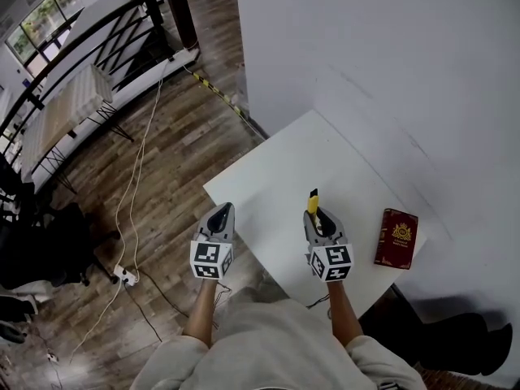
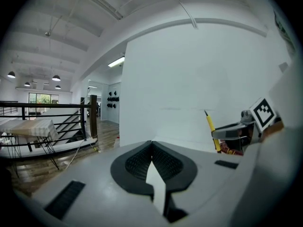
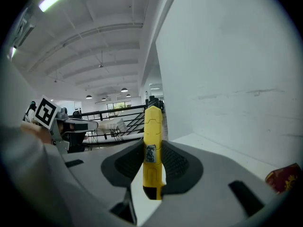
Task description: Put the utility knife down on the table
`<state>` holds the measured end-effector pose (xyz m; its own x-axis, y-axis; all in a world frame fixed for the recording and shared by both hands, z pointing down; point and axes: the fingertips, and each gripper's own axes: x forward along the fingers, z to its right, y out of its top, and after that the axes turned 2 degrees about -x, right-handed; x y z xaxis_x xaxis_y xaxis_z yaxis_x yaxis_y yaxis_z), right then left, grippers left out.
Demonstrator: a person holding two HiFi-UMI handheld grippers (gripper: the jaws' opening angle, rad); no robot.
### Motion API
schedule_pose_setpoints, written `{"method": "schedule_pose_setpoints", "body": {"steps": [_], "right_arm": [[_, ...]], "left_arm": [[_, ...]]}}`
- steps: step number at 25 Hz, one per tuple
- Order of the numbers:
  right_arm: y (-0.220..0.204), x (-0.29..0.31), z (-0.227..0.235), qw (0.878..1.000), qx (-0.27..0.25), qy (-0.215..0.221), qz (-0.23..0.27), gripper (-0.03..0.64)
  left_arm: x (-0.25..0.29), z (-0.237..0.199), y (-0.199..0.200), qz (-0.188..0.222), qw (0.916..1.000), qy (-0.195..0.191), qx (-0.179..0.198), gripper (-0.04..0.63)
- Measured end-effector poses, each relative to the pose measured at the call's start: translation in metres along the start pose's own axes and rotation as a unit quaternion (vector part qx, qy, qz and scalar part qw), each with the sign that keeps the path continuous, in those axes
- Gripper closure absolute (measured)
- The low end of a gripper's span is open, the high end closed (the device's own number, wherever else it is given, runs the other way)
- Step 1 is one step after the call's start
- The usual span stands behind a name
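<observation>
1. White tabletop [image 1: 276, 177]: set with its far side against the wall [image 1: 390, 55], bare over most of its area, so apparently enough free room for the put-down straight ahead of the jaws
2. Right gripper [image 1: 319, 218]: above the near part of the tabletop, jaws clamped on the utility knife [image 1: 313, 202]; clearly the nearer one to the free surface and, by judgement, the only one needed for this step
3. Left gripper [image 1: 220, 215]: beside the near-left edge of the tabletop, more over the wooden floor [image 1: 162, 161] than over the board; jaws together, nothing between them
4. Red book [image 1: 396, 238]: flat on the tabletop, to the right of the right gripper and apart from it; better to keep the put-down to the open side, away from it
5. Utility knife: yellow, gripped along its lower half, long axis in line with the jaws, front end well past their tips and pointing toward the wall; not yet resting on the tabletop. Probably next: to lower it until the long axis lies flat on the surface, and only then to part the jaws
</observation>
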<state>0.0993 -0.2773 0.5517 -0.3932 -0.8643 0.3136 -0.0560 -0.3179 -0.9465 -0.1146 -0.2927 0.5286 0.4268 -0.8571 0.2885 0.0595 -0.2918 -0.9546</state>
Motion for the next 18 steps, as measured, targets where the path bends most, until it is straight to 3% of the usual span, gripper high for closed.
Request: {"method": "schedule_pose_setpoints", "body": {"steps": [18], "right_arm": [[-0.022, 0.037, -0.016, 0.999, 0.010, -0.009, -0.051, 0.507]], "left_arm": [[0.021, -0.038, -0.019, -0.028, 0.9993, -0.018, -0.017, 0.589]]}}
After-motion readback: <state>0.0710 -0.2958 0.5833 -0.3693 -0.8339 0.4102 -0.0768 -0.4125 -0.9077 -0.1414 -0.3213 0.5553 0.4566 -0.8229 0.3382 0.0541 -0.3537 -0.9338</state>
